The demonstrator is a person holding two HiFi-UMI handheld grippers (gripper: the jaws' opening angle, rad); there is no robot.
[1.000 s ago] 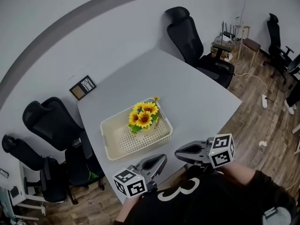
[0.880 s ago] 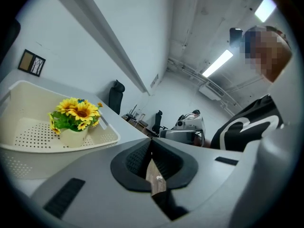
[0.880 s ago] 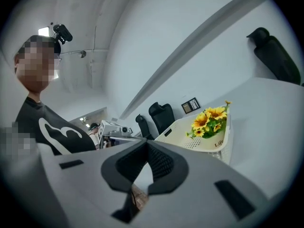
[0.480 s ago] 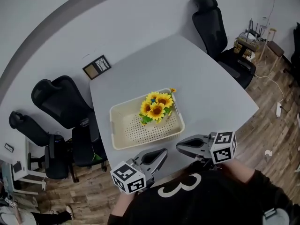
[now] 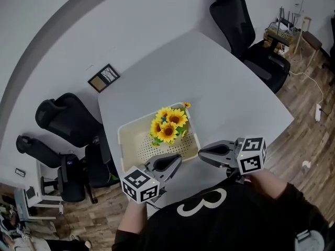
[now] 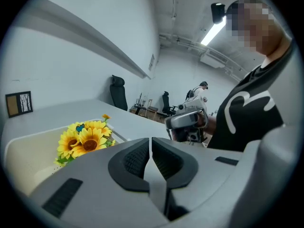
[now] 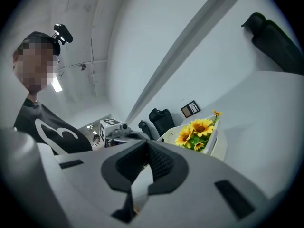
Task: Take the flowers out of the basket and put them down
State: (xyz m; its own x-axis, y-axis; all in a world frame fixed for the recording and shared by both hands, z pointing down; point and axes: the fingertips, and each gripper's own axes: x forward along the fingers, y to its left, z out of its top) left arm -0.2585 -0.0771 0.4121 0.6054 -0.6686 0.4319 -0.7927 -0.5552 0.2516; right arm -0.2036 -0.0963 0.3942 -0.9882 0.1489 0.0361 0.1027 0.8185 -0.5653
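The basket [image 5: 131, 141] is a cream plastic tray, rectangular with rounded corners, low walls and a perforated floor. It sits flat on the grey surface [image 5: 220, 82], close to the near edge and toward the left corner, well apart from the far edges. The flowers [image 5: 168, 125] are a small bunch of sunflowers with yellow petals, orange-brown centres and green leaves. They are inside the basket at its right end and seem to lean on the wall there. One small bud on a thin stem pokes out over the far right corner. A tiny blue bit, perhaps a butterfly, sits among the blooms.
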